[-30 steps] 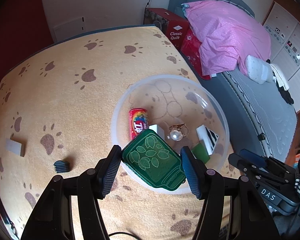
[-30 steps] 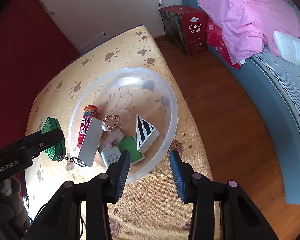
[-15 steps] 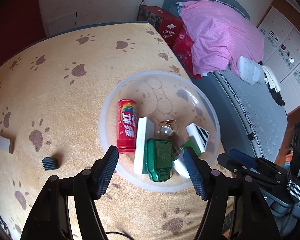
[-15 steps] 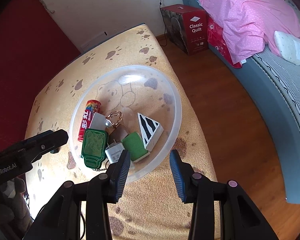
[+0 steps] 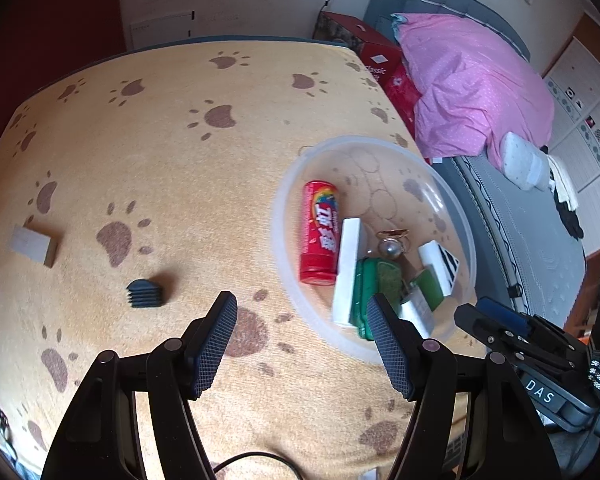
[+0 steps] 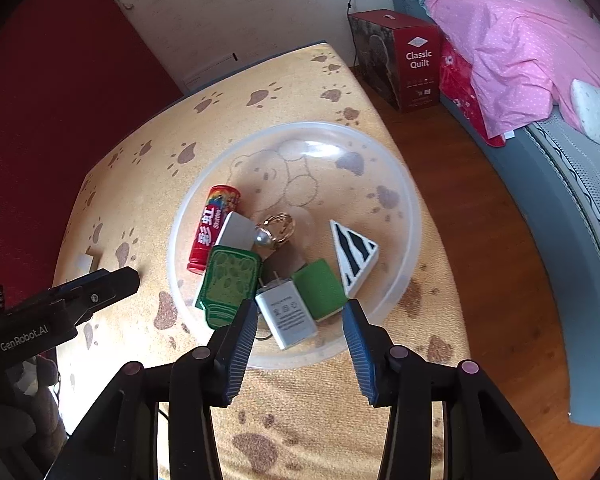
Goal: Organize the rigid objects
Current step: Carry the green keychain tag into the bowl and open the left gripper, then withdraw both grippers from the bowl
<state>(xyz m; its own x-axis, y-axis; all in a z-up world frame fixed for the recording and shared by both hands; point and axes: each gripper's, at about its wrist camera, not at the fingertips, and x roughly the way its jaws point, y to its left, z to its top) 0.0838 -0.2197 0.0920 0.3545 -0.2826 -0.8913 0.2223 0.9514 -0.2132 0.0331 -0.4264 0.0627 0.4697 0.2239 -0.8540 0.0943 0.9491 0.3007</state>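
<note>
A clear plastic bowl [image 5: 288, 200] [image 6: 396, 184] on the paw-print cloth holds a red candy tube [image 5: 320, 232] [image 6: 212, 228], a white block [image 5: 346, 270], a green jar-shaped tag [image 6: 230, 280] [image 5: 366, 284], a white charger [image 6: 286, 314], a green block [image 6: 320, 288], a striped wedge [image 6: 356, 256] and a ring [image 6: 278, 228]. My left gripper [image 5: 302, 344] is open and empty, left of the bowl's near rim. My right gripper [image 6: 302, 350] is open and empty at the bowl's near edge. A black ribbed cap [image 5: 144, 292] and a pale block [image 5: 34, 246] lie on the cloth to the left.
The table's right edge drops to a wood floor [image 6: 480, 216]. A red quilt box [image 6: 404, 60] and a bed with a pink cover [image 6: 520, 40] stand beyond. A red wall [image 6: 52, 100] is at the left.
My left gripper let go of the green tag into the bowl, then drew back and swung left. The right gripper stayed put.
</note>
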